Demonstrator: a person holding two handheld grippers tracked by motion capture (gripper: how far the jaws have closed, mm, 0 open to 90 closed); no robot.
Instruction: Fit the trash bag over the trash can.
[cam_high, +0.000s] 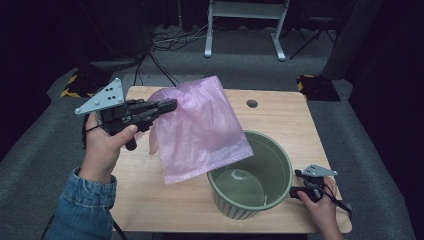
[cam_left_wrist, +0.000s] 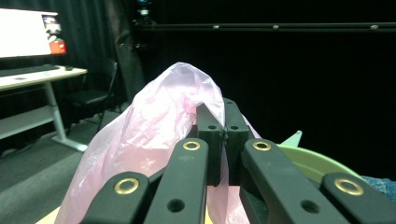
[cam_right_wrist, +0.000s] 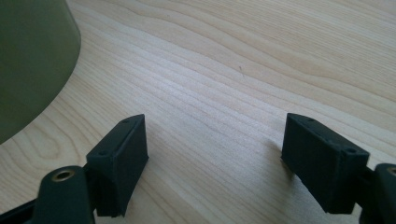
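Pink plastic bag (cam_high: 200, 130) hangs in the air over the wooden bench (cam_high: 150, 200). It is held up high at one top corner, so the rest of it drops down loose and open like a little tent. Its bottom edge reaches the near rim of the green pot (cam_high: 260, 175) and hides a bit of it. My guess is that the bag is lifted like this so it can spread out and go over or into the pot.

Left tool (cam_high: 167, 106) does the holding. Its two black jaws are pressed together with the thin pink plastic pinched between them. A hand (cam_high: 102, 145) in a blue denim sleeve (cam_high: 85, 207) grips the tool from below.

Right tool (cam_high: 299, 192) sits low at the right side of the pot, close to the bench. Its jaws are spread wide apart with nothing in them. It may be waiting there to steady the pot or to catch the bag.

From the high view you can see the whole bag, the whole pot and both hands at once. The left gripper view shows the pinch up close: the bag (cam_left_wrist: 154, 135) bunches over the jaw tips, and the pale green pot rim (cam_left_wrist: 313, 161) peeks out behind. The right gripper view shows bare wood (cam_right_wrist: 210, 93) between the open jaws and the dark pot wall (cam_right_wrist: 32, 60) off to one side.
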